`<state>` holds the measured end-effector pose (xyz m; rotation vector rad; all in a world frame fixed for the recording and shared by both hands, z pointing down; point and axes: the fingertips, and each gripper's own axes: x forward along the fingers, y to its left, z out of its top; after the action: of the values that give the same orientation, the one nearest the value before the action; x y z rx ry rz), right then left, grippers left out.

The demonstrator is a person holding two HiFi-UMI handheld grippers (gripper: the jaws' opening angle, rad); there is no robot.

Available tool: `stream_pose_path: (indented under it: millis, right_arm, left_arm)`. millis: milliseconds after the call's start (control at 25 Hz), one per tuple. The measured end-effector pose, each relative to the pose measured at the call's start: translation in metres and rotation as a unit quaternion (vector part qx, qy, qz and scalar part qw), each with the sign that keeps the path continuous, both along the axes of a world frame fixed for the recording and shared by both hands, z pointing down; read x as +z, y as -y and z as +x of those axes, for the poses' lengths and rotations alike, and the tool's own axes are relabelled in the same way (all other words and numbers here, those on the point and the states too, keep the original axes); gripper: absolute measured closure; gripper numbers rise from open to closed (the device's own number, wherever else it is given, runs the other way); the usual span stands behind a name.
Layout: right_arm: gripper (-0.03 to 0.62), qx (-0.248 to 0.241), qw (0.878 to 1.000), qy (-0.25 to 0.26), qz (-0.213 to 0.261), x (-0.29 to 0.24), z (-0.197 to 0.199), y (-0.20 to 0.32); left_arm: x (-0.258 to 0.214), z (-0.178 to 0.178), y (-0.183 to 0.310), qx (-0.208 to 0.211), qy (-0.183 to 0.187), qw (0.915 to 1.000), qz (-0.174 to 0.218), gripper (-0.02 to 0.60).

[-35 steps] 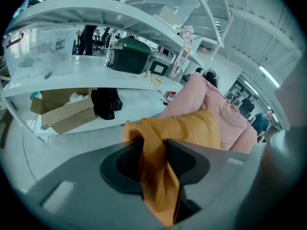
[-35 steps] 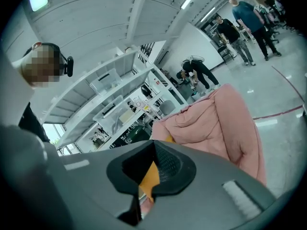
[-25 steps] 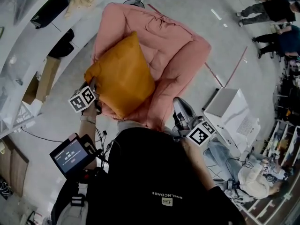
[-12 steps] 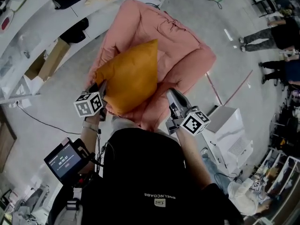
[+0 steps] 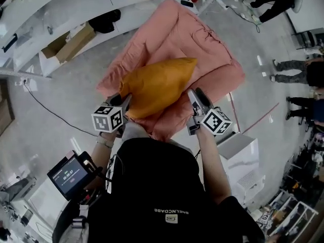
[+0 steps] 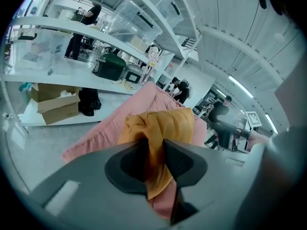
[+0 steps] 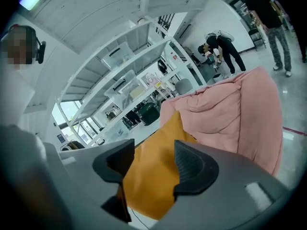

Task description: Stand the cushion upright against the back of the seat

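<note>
An orange cushion (image 5: 157, 84) lies across the front of the pink padded seat (image 5: 195, 39), with one pointed corner aimed at the seat's back. My left gripper (image 5: 123, 103) is shut on the cushion's near left corner; in the left gripper view the orange cloth (image 6: 163, 126) is pinched between the jaws of the left gripper (image 6: 154, 145). My right gripper (image 5: 196, 99) is at the cushion's right edge and its jaws are opening. In the right gripper view the cushion (image 7: 148, 176) shows through the gap of the right gripper (image 7: 153, 162), and the pads do not press on it.
White shelving with cardboard boxes (image 5: 71, 40) and a black bag (image 5: 104, 20) runs behind and to the left of the seat. A white box (image 5: 243, 153) stands on the floor at the right. People (image 5: 304, 70) stand farther right. A cable (image 5: 45, 110) trails on the floor at the left.
The left gripper has swung the cushion up and over, from leaning upright to lying across the seat. The right gripper rose from beside the seat to the cushion's right edge and its jaws parted.
</note>
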<state>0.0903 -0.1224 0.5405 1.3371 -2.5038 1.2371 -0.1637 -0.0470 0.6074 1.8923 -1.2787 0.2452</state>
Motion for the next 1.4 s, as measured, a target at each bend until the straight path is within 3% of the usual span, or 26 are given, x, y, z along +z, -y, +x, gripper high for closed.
stream_pose_path:
  millis: [200, 400, 560, 760, 880, 1000, 1400]
  right_arm:
    - [0.237, -0.014, 0.999, -0.028, -0.022, 0.032, -0.013, 0.025]
    - [0.187, -0.019, 0.998, -0.039, -0.037, 0.06, -0.015, 0.044]
    - [0.186, -0.027, 0.998, -0.033, -0.049, 0.066, -0.012, 0.032]
    - [0.269, -0.048, 0.997, -0.01, -0.051, 0.075, -0.019, 0.027]
    - [0.392, -0.058, 0.997, 0.007, -0.055, 0.066, -0.008, -0.007]
    - [0.458, -0.053, 0.996, 0.023, -0.067, 0.062, -0.004, -0.017]
    - [0.493, -0.003, 0.997, 0.06, -0.046, 0.023, 0.016, -0.042]
  left_arm:
    - [0.006, 0.002, -0.011, 0.006, -0.008, 0.9999, -0.005, 0.466]
    - [0.012, 0.016, -0.024, 0.018, -0.021, 0.9996, -0.007, 0.468]
    - [0.008, 0.026, -0.048, 0.023, -0.031, 0.9992, -0.005, 0.469]
    - [0.012, 0.022, -0.053, 0.026, -0.032, 0.9991, -0.008, 0.471]
    - [0.0, 0.031, -0.082, 0.028, -0.03, 0.9992, -0.002, 0.473]
    - [-0.006, 0.037, -0.086, 0.032, -0.027, 0.9991, 0.003, 0.477]
    - [-0.052, 0.038, -0.076, 0.037, -0.022, 0.9982, 0.042, 0.489]
